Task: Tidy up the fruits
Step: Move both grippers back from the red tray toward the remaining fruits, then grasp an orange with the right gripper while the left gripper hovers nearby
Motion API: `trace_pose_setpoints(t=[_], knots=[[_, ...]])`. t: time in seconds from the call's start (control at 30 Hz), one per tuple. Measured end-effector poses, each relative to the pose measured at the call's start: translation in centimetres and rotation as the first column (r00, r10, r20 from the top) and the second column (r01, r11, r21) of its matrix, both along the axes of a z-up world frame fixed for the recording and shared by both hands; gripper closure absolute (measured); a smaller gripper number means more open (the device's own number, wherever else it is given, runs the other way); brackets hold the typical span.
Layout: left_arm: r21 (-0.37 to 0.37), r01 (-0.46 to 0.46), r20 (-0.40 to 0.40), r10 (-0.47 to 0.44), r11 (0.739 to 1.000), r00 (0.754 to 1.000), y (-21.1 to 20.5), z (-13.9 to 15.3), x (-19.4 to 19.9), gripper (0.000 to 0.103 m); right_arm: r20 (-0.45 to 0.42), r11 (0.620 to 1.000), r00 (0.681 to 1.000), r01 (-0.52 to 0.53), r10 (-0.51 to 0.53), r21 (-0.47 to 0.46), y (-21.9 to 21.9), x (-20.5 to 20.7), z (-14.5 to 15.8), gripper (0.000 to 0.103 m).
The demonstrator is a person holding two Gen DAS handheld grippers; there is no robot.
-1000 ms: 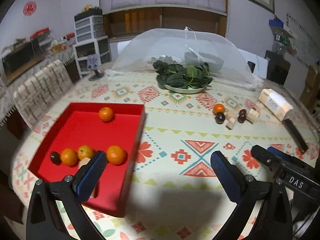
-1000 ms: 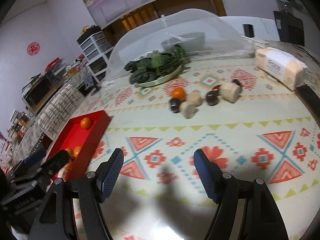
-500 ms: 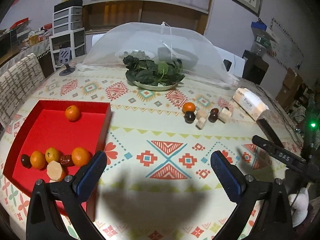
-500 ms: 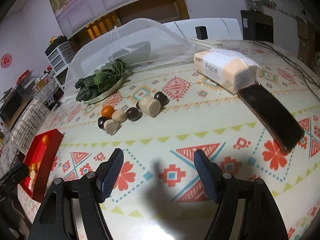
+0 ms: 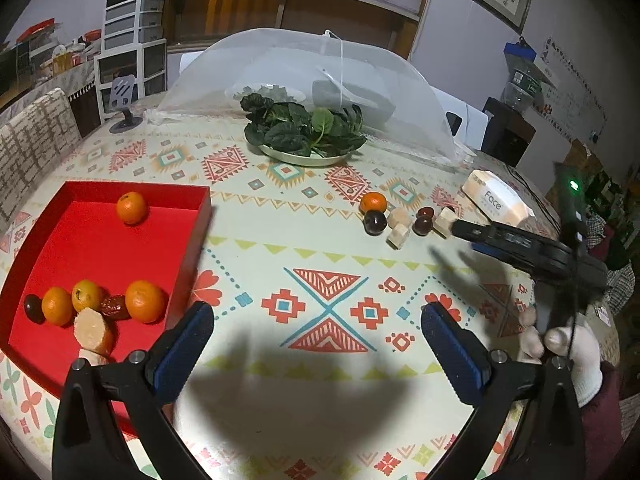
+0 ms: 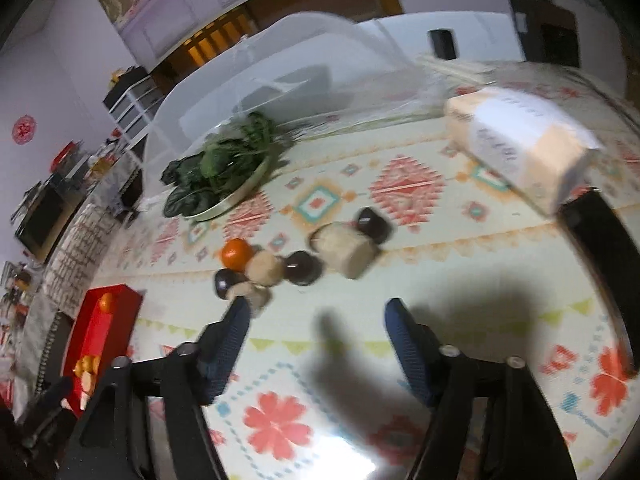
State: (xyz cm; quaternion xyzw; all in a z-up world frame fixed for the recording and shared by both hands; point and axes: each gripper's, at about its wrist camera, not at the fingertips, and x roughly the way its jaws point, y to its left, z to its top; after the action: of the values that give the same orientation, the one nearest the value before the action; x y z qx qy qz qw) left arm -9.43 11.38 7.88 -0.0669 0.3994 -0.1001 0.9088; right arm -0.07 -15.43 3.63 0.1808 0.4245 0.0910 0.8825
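Observation:
A red tray (image 5: 191, 240) at the left holds three oranges (image 5: 144, 301), a fourth orange (image 5: 130, 208) at the back, dark fruits and a beige chunk (image 5: 94, 330). A loose cluster lies mid-table: one orange (image 6: 237, 254), dark round fruits (image 6: 301, 267) and beige chunks (image 6: 343, 248). My left gripper (image 5: 316, 320) hangs open over bare cloth beside the tray. My right gripper (image 6: 316, 308) is just short of the cluster, jaws closing with nothing between them; its left fingertip is next to the nearest beige chunk (image 6: 254, 296). In the left wrist view the right gripper (image 5: 464, 229) points at the cluster.
A plate of greens (image 5: 308, 132) sits at the back before a mesh food cover (image 5: 320, 68). A tissue pack (image 6: 520, 148) and a black phone (image 6: 600, 256) lie right of the cluster. A chair (image 5: 32, 136) stands at the left. A gloved hand (image 5: 572, 344) holds the right gripper.
The right gripper has swung and advanced toward the loose cluster, and its jaws have narrowed. The left view has turned slightly right; the fruit in the tray has not moved.

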Motion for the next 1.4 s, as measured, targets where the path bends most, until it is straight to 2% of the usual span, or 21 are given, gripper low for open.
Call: trace_pose_setpoints(t=[0.03, 0.13, 0.37, 0.5, 0.63, 0.7, 0.77, 0.8, 0.97, 1.03, 1.13, 1.4], knots=[[-0.002, 0.0, -0.002, 0.0, 1.0, 1.0, 0.1, -0.1, 0.0, 0.0, -0.005, 1.0, 1.0, -0.01, 0.01, 0.006, 0.5, 0.4, -0.1, 0.051], [-0.012, -0.007, -0.007, 0.007, 1.0, 1.0, 0.6, -0.2, 0.0, 0.0, 0.0, 0.999, 0.999, -0.036, 0.036, 0.036, 1.9, 1.9, 0.1, 0.052], [-0.044, -0.042, -0.019, 0.041, 0.998, 0.999, 2.6, -0.5, 0.2, 0.0, -0.009, 0.996, 0.996, -0.09, 0.09, -0.018, 5.7, 5.4, 0.8, 0.052], [-0.064, -0.049, -0.034, 0.047, 0.997, 0.998, 3.3, -0.8, 0.4, 0.0, -0.04, 0.993, 0.993, -0.111, 0.109, -0.035, 7.9, 7.5, 0.1, 0.052], [-0.072, -0.048, -0.043, 0.045, 0.996, 0.998, 3.6, -1.1, 0.3, 0.0, -0.076, 0.985, 0.992, -0.11, 0.101, -0.131, 9.8, 9.5, -0.7, 0.052], [-0.073, -0.048, -0.042, 0.045, 0.996, 0.998, 3.8, -1.1, 0.2, 0.0, -0.107, 0.983, 0.99, -0.111, 0.095, -0.147, 10.2, 10.3, -1.4, 0.052], [-0.076, -0.056, -0.04, 0.054, 0.996, 0.998, 4.1, -1.1, 0.2, 0.0, -0.12, 0.982, 0.987, -0.12, 0.103, -0.144, 10.4, 10.3, -1.8, 0.064], [-0.08, -0.064, -0.041, 0.061, 0.995, 0.997, 4.4, -1.2, 0.3, 0.0, -0.119, 0.982, 0.986, -0.131, 0.115, -0.137, 10.5, 10.0, -1.8, 0.067], [-0.107, -0.077, -0.065, 0.07, 0.991, 0.995, 4.9, -1.9, 0.7, 0.0, -0.122, 0.978, 0.972, -0.205, 0.2, -0.036, 11.1, 7.8, -1.3, 0.067], [-0.109, -0.074, -0.069, 0.066, 0.991, 0.995, 4.8, -2.0, 0.8, 0.0, -0.123, 0.963, 0.955, -0.268, 0.269, 0.021, 11.6, 6.2, -1.1, 0.067], [-0.105, -0.072, -0.073, 0.064, 0.992, 0.995, 4.6, -2.3, 0.9, 0.0, -0.112, 0.941, 0.934, -0.336, 0.34, 0.047, 12.3, 3.8, -0.8, 0.066], [-0.074, -0.029, -0.106, 0.021, 0.997, 0.994, 2.9, -3.3, 1.1, 0.0, -0.123, 0.916, 0.917, -0.356, 0.381, 0.183, 10.2, 1.5, -0.6, 0.065]])
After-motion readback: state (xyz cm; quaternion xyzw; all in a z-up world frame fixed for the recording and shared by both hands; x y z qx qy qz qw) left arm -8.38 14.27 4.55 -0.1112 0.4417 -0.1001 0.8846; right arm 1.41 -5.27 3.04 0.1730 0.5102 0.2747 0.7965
